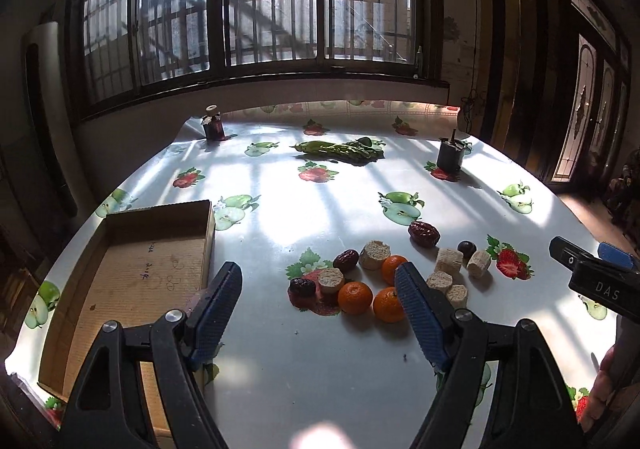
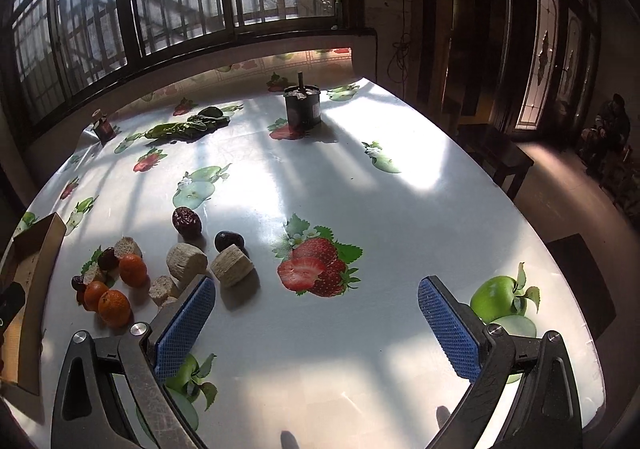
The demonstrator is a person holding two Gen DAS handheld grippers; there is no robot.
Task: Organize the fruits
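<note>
Three small oranges point(image 1: 355, 297) lie on the fruit-print tablecloth among several dark red dates point(image 1: 424, 234) and pale cut stalk chunks point(image 1: 374, 254). An empty cardboard box point(image 1: 132, 273) sits at the left. My left gripper point(image 1: 320, 289) is open and empty, held above the table, with its right finger just before the oranges. My right gripper point(image 2: 316, 301) is open and empty to the right of the pile, over a printed strawberry. The oranges point(image 2: 114, 307), dates point(image 2: 187, 222) and chunks point(image 2: 232, 265) show at the left of the right wrist view.
Green peppers point(image 1: 340, 151) lie at the back of the table. A dark jar point(image 1: 214, 125) stands back left and a dark can point(image 1: 450, 159) back right. The table edge point(image 2: 520, 209) drops off at the right, with a bench beyond. The right gripper's body point(image 1: 600, 281) shows at the right.
</note>
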